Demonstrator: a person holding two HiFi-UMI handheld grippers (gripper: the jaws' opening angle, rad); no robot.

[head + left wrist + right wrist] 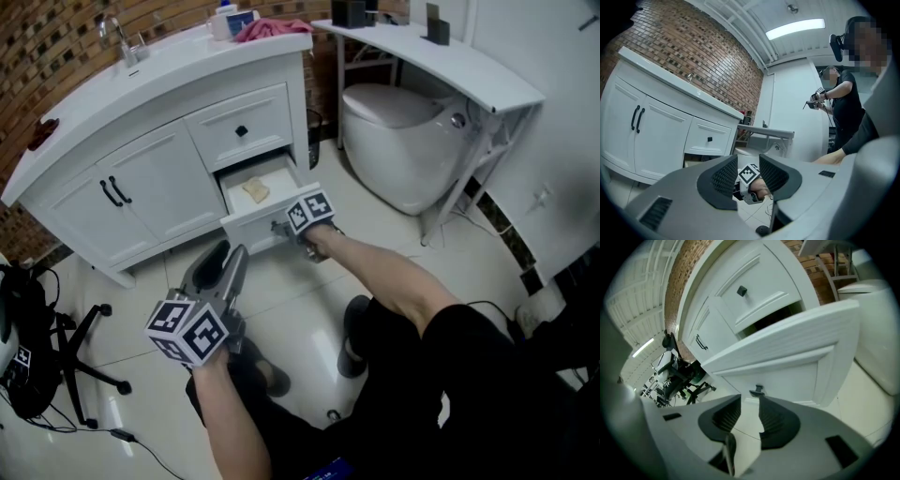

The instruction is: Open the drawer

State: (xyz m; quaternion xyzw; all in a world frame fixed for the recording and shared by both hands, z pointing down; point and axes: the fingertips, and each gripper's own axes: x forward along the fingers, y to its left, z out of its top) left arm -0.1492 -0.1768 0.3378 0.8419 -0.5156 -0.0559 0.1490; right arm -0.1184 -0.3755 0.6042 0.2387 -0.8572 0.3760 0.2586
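White vanity cabinet (150, 178) with its lower drawer (255, 223) drawn partway out, a tan object (255, 190) lying inside. The right gripper (746, 408) is held at the drawer front, its jaws narrowly parted and empty, the small dark knob (757, 391) sitting just at their tips rather than clamped between the pads. The left gripper (749, 176) is held well apart from the cabinet, low over the floor, its jaws spread and nothing gripped. If further pull is applied without the knob being enclosed, slippage off it is judged likely, since so little of it is engaged.
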